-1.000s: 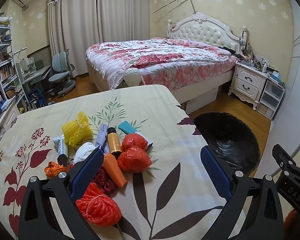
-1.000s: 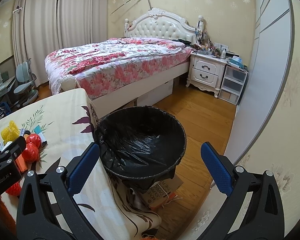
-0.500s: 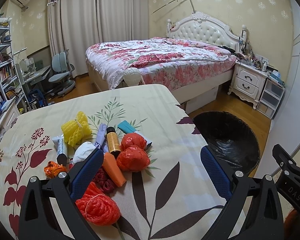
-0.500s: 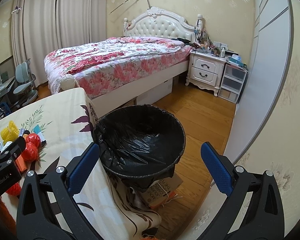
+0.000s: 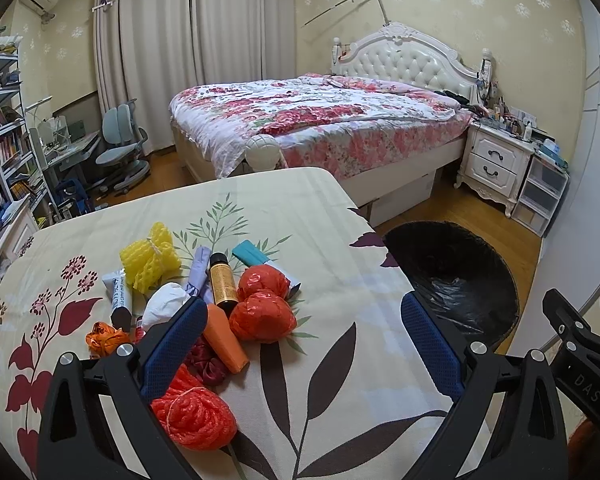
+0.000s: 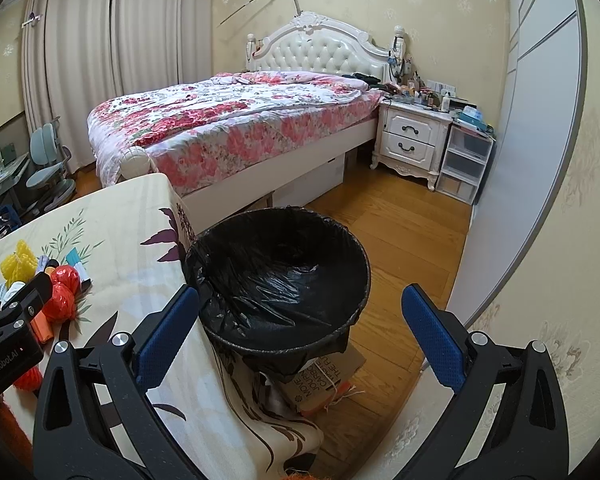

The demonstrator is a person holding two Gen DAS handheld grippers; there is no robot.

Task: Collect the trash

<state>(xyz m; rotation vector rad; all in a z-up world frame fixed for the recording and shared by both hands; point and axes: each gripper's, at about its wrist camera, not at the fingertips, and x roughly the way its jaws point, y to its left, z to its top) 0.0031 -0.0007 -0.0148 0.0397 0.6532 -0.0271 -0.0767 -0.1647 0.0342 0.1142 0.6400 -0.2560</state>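
The trash lies in a loose heap on the table [image 5: 332, 216], toward 9 o'clock of the left wrist view: two crumpled red plastic balls [image 5: 262, 317] touching each other, an orange cone-shaped piece [image 5: 224, 340] just beside them, an amber bottle [image 5: 222, 280] with a black cap lying flat, a yellow foam net [image 5: 150, 258] at 10 o'clock of the heap, a white tube [image 5: 118, 294], a white wad [image 5: 164, 306], a teal packet [image 5: 250, 252] and, nearest the camera, a red mesh bundle [image 5: 194, 420]. The bin [image 6: 278, 280], lined with a black bag, stands on the wooden floor against the table's edge, at 3 o'clock from the heap; its visible inside shows only crinkled liner. The left gripper [image 5: 300, 344] hovers over the flowered cloth, fingers spread wide and holding nothing, its left finger [image 5: 176, 344] passing in front of the heap. The right gripper [image 6: 300, 332] is aimed at the bin's mouth, likewise spread wide and empty, with the bin framed between its blue pads [image 6: 430, 340]. A bed [image 5: 320, 120] stands beyond at 12 o'clock
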